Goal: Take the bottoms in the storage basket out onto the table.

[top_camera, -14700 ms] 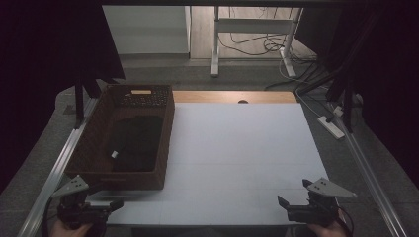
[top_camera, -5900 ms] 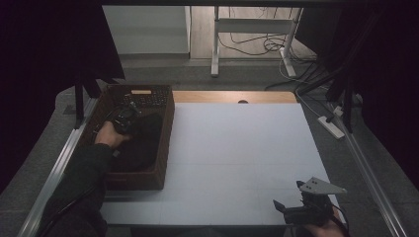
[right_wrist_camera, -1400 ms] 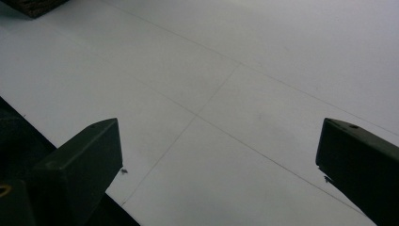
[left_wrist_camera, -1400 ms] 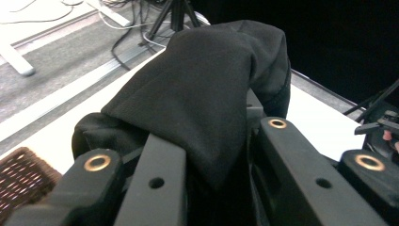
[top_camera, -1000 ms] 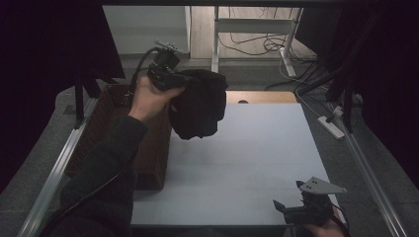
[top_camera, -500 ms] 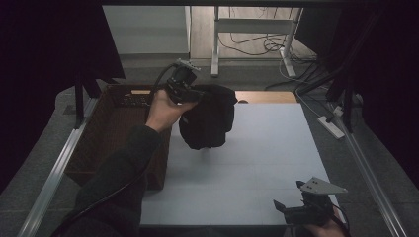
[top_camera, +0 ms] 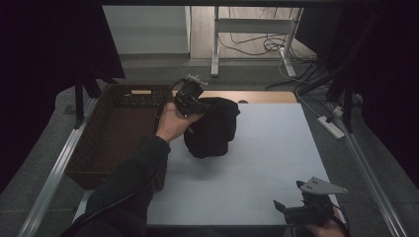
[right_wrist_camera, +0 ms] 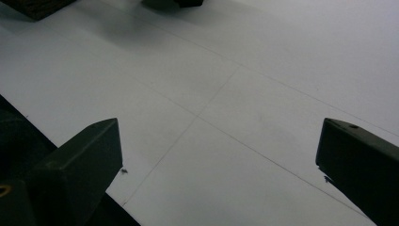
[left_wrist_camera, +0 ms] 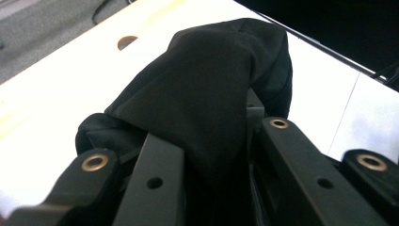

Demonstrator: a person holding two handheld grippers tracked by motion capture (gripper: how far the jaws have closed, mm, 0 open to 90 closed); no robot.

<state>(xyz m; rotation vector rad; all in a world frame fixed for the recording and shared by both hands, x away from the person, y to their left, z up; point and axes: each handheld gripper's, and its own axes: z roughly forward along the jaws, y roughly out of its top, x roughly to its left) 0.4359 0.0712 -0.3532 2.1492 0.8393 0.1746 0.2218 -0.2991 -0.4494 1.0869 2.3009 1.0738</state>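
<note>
Near the far edge of the table [top_camera: 276, 148], just beside the basket [top_camera: 118, 133], my left gripper [top_camera: 190, 98] pinches the black cloth [top_camera: 212, 128], its bulk drooping onto the white top so I can spread it. At the near right corner my right gripper [top_camera: 296, 210] waits, jaws spread on nothing.

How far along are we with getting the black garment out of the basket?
Done: the black garment is out of the wicker basket. In hand: the left gripper is shut on it, with the garment's lower end at the white table. Left: release it, perhaps spread it; the right gripper waits open.
</note>
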